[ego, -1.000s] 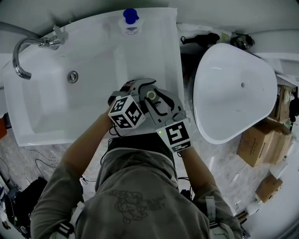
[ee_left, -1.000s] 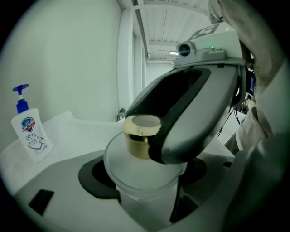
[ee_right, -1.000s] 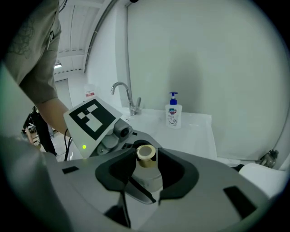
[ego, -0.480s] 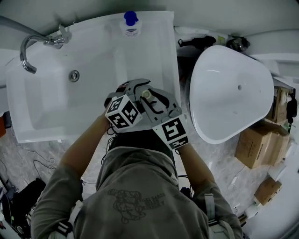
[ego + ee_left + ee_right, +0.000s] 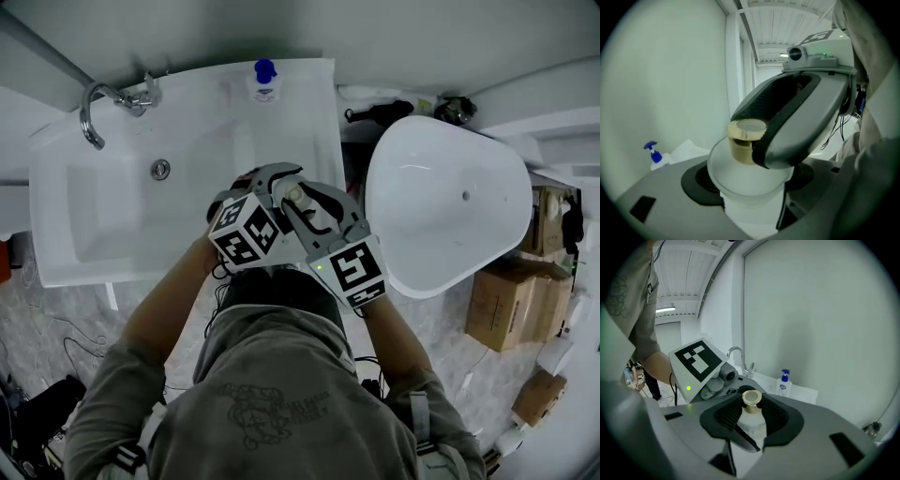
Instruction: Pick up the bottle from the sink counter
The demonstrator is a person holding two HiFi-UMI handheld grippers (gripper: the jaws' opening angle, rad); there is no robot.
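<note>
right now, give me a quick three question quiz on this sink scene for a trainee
1. True or false: only one gripper grips the bottle.
2. The bottle's cap is: A blue, B tan, C red.
3. Fill in: the soap dispenser has a ____ pump.
Key: 1 false, the left gripper and right gripper both clamp it, the right's jaws having just been closing on it. 2 B. 3 blue.

head view: steeply down, far | gripper views: close, facing wall (image 5: pixel 820 310) | shared: bottle (image 5: pixel 298 194), soap dispenser (image 5: pixel 264 80)
</note>
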